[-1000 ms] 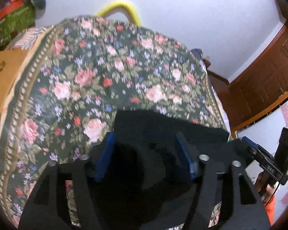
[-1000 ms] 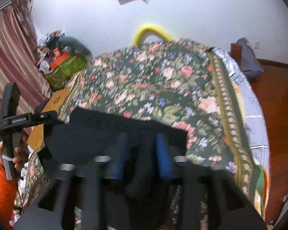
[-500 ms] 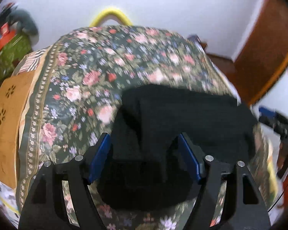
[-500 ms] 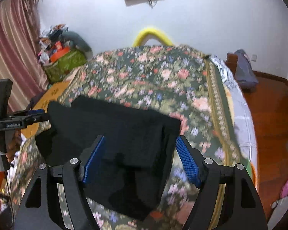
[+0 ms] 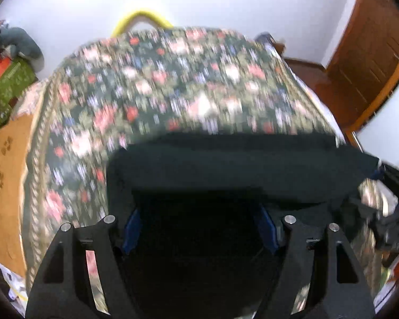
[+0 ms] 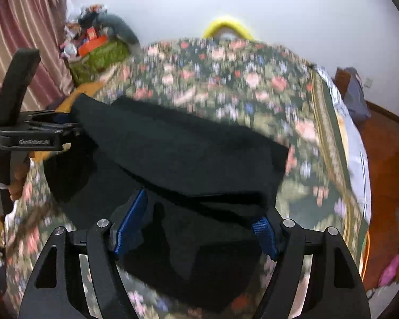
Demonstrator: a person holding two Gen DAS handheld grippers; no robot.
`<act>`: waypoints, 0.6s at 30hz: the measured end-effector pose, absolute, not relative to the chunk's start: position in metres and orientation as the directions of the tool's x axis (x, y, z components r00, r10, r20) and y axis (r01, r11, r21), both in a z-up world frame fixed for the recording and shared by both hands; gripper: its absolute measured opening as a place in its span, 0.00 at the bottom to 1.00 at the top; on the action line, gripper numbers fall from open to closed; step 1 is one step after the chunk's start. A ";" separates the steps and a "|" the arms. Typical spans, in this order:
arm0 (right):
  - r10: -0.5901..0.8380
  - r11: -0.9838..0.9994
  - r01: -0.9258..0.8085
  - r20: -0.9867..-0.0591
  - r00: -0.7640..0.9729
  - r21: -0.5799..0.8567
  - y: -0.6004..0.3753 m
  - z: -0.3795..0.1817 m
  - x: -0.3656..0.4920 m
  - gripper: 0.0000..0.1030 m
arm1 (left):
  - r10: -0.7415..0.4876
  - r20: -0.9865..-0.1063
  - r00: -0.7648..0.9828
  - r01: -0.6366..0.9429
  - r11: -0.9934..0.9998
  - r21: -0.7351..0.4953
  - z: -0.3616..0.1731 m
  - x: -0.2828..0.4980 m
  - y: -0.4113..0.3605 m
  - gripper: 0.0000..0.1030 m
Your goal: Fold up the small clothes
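A black garment [image 5: 226, 164] lies folded over on the floral bedspread [image 5: 173, 85], right in front of both grippers. It also shows in the right wrist view [image 6: 183, 148]. My left gripper [image 5: 199, 231] is open, its blue pads wide apart over the near part of the cloth. My right gripper [image 6: 196, 228] is open too, its pads either side of the cloth's near edge. In the right wrist view the left gripper [image 6: 40, 130] shows at the garment's left end. Both views are blurred by motion.
The bedspread [image 6: 252, 85] covers a bed with a yellow hoop [image 6: 227, 25] at its far end. A cluttered green box [image 6: 98, 53] and a curtain stand at the left. A wooden door [image 5: 372, 47] and wooden floor [image 6: 385, 154] are at the right.
Both grippers opened and let go of the garment, which now lies folded on the bed. Both have drawn back toward its near edge.
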State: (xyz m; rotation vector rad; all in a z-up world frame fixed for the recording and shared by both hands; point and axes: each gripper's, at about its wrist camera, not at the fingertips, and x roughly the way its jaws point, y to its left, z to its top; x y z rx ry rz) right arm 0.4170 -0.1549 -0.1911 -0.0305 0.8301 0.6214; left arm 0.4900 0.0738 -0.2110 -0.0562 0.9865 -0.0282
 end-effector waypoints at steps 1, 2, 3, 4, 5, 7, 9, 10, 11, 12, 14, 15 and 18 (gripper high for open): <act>0.506 0.831 -0.514 -0.677 0.535 0.215 -0.156 -0.185 0.420 0.70 | -0.042 -0.816 0.577 -0.022 0.997 -0.067 -0.203 0.494 0.076 0.70; 0.502 0.843 -0.490 -0.648 0.572 0.221 -0.160 -0.178 0.422 0.70 | -0.036 -0.795 0.606 -0.046 0.996 -0.081 -0.195 0.496 0.080 0.70; 0.499 0.851 -0.474 -0.628 0.597 0.226 -0.162 -0.173 0.422 0.70 | -0.034 -0.778 0.627 -0.067 0.993 -0.097 -0.188 0.498 0.084 0.70; 0.498 0.855 -0.466 -0.616 0.610 0.230 -0.164 -0.169 0.423 0.70 | -0.037 -0.762 0.647 -0.085 0.989 -0.119 -0.181 0.497 0.089 0.70; 0.497 0.857 -0.461 -0.610 0.617 0.231 -0.167 -0.167 0.422 0.70 | -0.043 -0.753 0.657 -0.092 0.986 -0.137 -0.177 0.493 0.092 0.70; 0.490 0.859 -0.460 -0.622 0.611 0.224 -0.168 -0.168 0.419 0.70 | -0.045 -0.755 0.654 -0.088 0.987 -0.135 -0.177 0.488 0.095 0.70; 0.464 0.868 -0.457 -0.644 0.609 0.194 -0.168 -0.173 0.413 0.70 | -0.024 -0.768 0.640 -0.086 0.991 -0.103 -0.184 0.479 0.096 0.70; 0.452 0.871 -0.456 -0.653 0.607 0.179 -0.168 -0.175 0.409 0.70 | -0.011 -0.780 0.625 -0.086 0.993 -0.083 -0.189 0.475 0.096 0.70; 0.443 0.873 -0.458 -0.665 0.601 0.168 -0.168 -0.178 0.405 0.70 | -0.005 -0.791 0.612 -0.084 0.994 -0.071 -0.194 0.471 0.097 0.70; 0.438 0.873 -0.459 -0.673 0.596 0.161 -0.168 -0.179 0.402 0.70 | 0.000 -0.806 0.592 -0.083 0.995 -0.060 -0.201 0.464 0.099 0.70; 0.428 0.873 -0.464 -0.687 0.587 0.148 -0.168 -0.183 0.397 0.70 | 0.000 -0.825 0.565 -0.083 0.995 -0.057 -0.211 0.454 0.104 0.70; 0.421 0.875 -0.464 -0.694 0.584 0.140 -0.170 -0.186 0.393 0.70 | 0.000 -0.831 0.556 -0.085 0.995 -0.057 -0.215 0.450 0.106 0.70; 0.394 0.886 -0.446 -0.714 0.578 0.128 -0.177 -0.193 0.389 0.77 | 0.013 -0.853 0.522 -0.107 0.993 -0.051 -0.230 0.436 0.121 0.70</act>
